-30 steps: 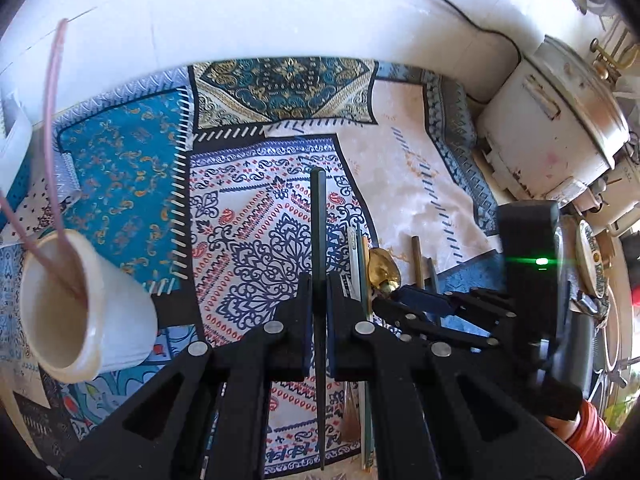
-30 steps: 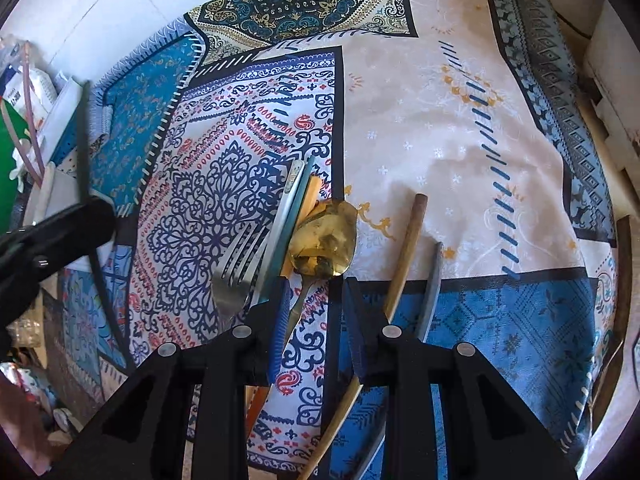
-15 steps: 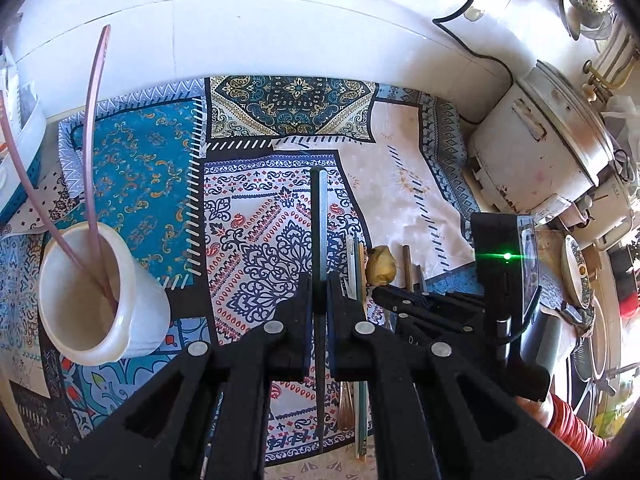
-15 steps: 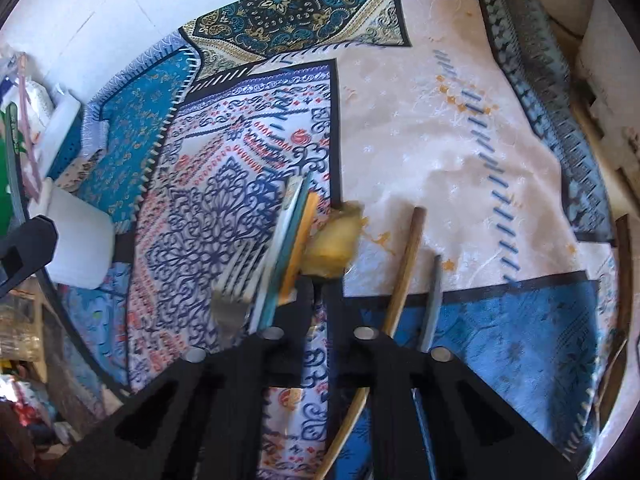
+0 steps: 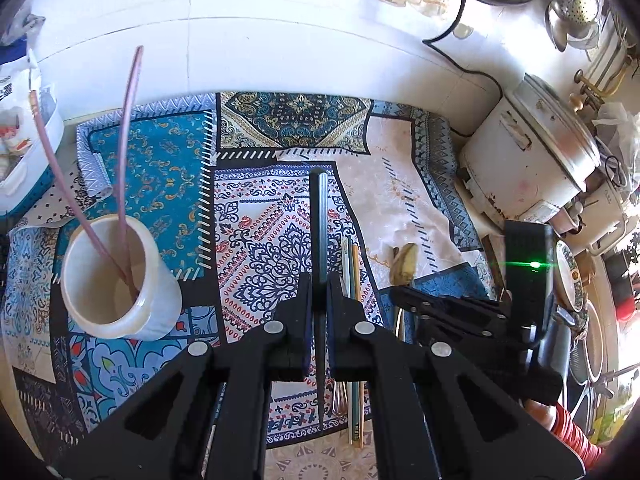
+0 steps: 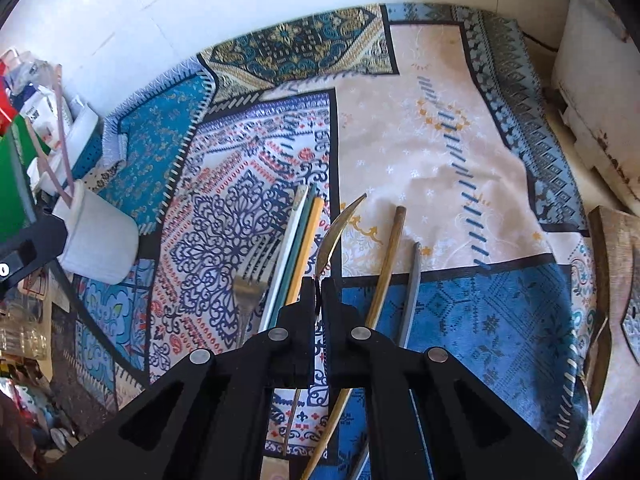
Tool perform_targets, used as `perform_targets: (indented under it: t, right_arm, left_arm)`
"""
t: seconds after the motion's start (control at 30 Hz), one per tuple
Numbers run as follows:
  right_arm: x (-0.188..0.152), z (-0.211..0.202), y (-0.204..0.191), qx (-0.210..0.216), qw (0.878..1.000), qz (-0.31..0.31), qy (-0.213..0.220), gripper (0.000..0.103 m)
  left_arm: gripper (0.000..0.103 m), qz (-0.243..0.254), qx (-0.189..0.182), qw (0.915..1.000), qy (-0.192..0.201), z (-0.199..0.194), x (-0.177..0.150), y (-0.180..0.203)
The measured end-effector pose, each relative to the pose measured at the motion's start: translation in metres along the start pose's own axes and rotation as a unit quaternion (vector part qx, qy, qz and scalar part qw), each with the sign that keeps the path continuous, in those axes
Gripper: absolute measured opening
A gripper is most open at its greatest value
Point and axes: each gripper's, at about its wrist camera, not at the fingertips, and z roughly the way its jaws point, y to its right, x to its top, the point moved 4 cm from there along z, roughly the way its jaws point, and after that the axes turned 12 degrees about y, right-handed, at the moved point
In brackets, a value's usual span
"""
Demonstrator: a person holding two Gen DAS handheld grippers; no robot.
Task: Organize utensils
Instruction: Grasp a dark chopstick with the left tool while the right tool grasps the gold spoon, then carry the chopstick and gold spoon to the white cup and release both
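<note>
My left gripper [image 5: 319, 304] is shut on a dark chopstick [image 5: 319, 224] that points away over the patterned cloth. A white cup [image 5: 116, 280] with two pink chopsticks [image 5: 126, 144] stands to its left; the cup also shows in the right wrist view [image 6: 98, 240]. My right gripper [image 6: 319, 300] is shut on a gold spoon [image 6: 334, 236], lifted and turned on edge. On the cloth beside it lie a fork [image 6: 250, 280], three coloured chopsticks [image 6: 298, 248], a brown chopstick [image 6: 386, 264] and a grey chopstick [image 6: 412, 288].
A white rice cooker [image 5: 532, 160] stands at the right of the patterned cloth [image 5: 160, 168]. A black power cord [image 5: 460, 52] runs along the white counter behind. Plates and dishes [image 5: 568, 276] crowd the right edge. A wooden board [image 6: 616, 280] lies right of the cloth.
My right gripper closed on the gold spoon and lifted it, turning it on edge. My left gripper rose with the dark chopstick, so the cup looks further below.
</note>
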Motion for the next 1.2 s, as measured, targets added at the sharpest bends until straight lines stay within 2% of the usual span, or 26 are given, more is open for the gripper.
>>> perform_targets:
  t: [0.3, 0.6, 0.87, 1.2]
  right_arm:
    - [0.017, -0.039, -0.013, 0.008, 0.999, -0.015, 0.048, 0.003]
    - [0.041, -0.077, -0.037, 0.019, 0.994, -0.039, 0.104, 0.003]
    - [0.068, -0.104, -0.075, 0.045, 0.985, -0.064, 0.155, 0.003]
    - [0.095, -0.121, -0.148, 0.087, 0.971, -0.093, 0.203, 0.003]
  left_arm:
    - [0.004, -0.004, 0.004, 0.9993, 0.037, -0.03, 0.01, -0.001]
    - [0.004, -0.005, 0.01, 0.9954, 0.095, -0.072, 0.033, -0.006]
    - [0.004, -0.002, 0.022, 0.9876, 0.156, -0.113, 0.065, -0.02]
    - [0.004, -0.002, 0.045, 0.9771, 0.208, -0.159, 0.097, -0.061]
